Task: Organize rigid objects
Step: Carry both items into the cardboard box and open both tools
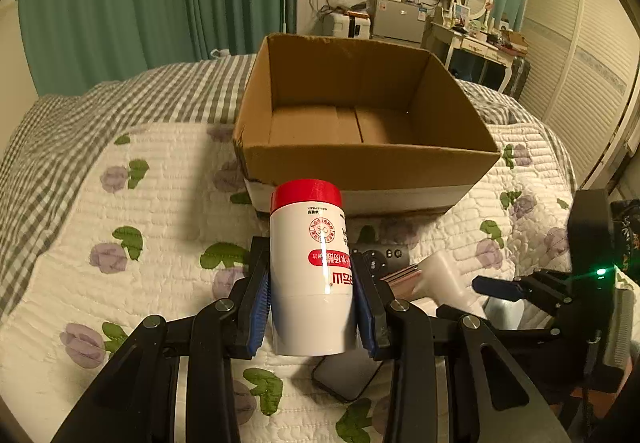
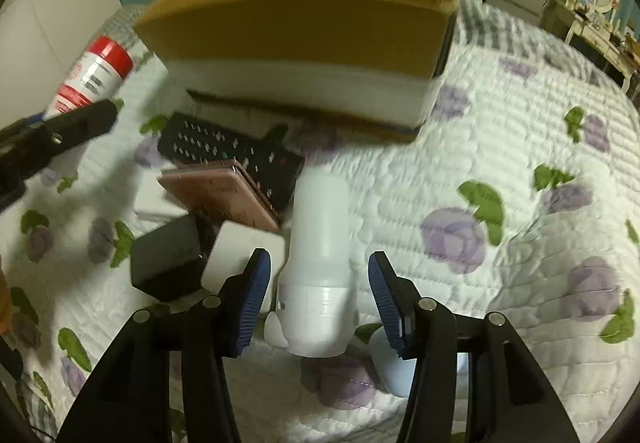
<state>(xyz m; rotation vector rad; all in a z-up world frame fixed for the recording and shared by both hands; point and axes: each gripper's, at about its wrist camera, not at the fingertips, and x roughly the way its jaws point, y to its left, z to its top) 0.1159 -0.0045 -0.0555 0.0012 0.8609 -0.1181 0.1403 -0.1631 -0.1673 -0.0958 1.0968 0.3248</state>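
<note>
The left gripper (image 1: 314, 307) pinches a red-capped white bottle (image 1: 310, 271) between its blue pads, lifted above the quilt (image 1: 80, 223) just short of the cardboard box (image 1: 360, 159), whose brown floor shows nothing inside. The right gripper (image 2: 320, 295) is spread, with a plain white bottle (image 2: 320, 251) lying between its fingers, untouched. Only the right wrist view shows the clutter beside it: a white block (image 2: 240, 255), a black box (image 2: 168, 255), a pink case (image 2: 220, 195) and a black remote (image 2: 228, 151) before the box.
</note>
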